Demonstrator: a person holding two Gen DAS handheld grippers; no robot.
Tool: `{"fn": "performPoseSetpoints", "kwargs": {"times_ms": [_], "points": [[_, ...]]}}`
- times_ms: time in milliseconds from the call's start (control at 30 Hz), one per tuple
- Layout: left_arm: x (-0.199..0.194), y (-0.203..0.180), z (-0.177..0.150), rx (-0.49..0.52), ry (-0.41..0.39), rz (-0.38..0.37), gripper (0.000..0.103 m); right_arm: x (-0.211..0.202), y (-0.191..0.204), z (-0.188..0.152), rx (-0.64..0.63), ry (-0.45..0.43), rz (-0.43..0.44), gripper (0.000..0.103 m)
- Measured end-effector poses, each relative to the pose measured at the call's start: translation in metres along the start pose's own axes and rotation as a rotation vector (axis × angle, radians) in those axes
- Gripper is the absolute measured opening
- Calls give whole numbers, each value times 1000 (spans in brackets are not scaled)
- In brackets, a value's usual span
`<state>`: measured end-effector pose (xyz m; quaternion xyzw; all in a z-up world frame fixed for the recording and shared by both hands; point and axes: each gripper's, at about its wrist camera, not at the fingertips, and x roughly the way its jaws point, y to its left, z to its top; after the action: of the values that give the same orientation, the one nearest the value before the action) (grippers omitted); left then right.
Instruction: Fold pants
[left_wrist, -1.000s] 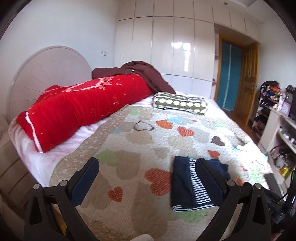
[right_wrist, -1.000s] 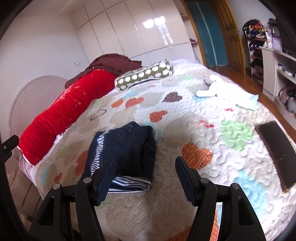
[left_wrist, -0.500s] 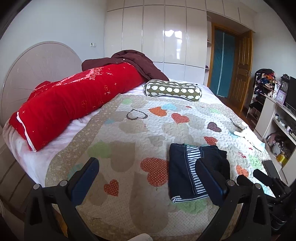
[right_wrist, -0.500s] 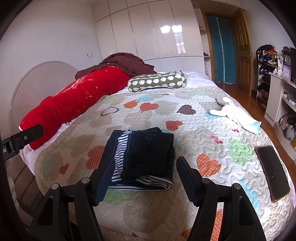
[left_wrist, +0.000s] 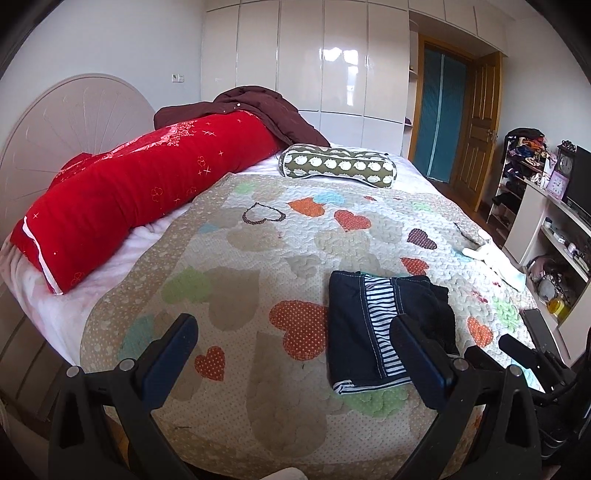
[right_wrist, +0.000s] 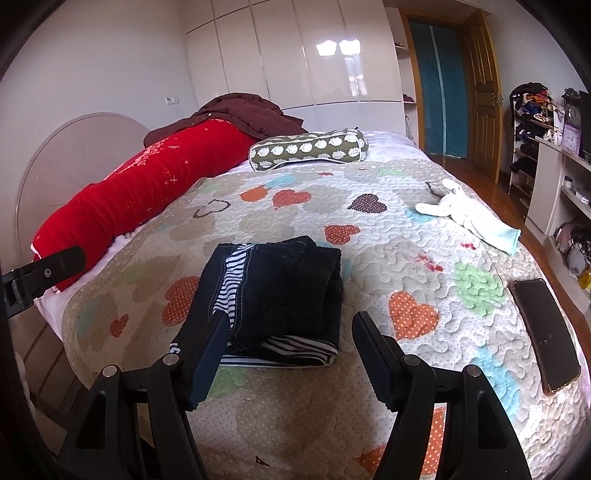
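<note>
Both tools farther back, spread wide and empty — left tool (left_wrist: 295, 354), right tool (right_wrist: 290, 350) — folded pants (right_wrist: 273, 291) lengthwise toward the headboard (right_wrist: 70, 147).

Glossy white wardrobe (left_wrist: 332, 62), wooden door (left_wrist: 480, 122), white walls.

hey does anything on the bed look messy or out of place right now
The folded pants look tidy. A phone lies near the quilt's right edge, where it could slide off, and a white cloth lies crumpled beyond it. Nothing looks spilled or damaged.
</note>
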<state>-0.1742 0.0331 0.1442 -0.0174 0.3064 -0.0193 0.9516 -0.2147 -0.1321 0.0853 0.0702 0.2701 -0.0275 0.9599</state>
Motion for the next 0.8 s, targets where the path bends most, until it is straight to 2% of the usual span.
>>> {"fn": "performPoseSetpoints", "kwargs": {"times_ms": [800], "points": [[19, 2, -8, -9, 67, 5, 103, 12, -1, -10, 23, 60, -3, 73]]}}
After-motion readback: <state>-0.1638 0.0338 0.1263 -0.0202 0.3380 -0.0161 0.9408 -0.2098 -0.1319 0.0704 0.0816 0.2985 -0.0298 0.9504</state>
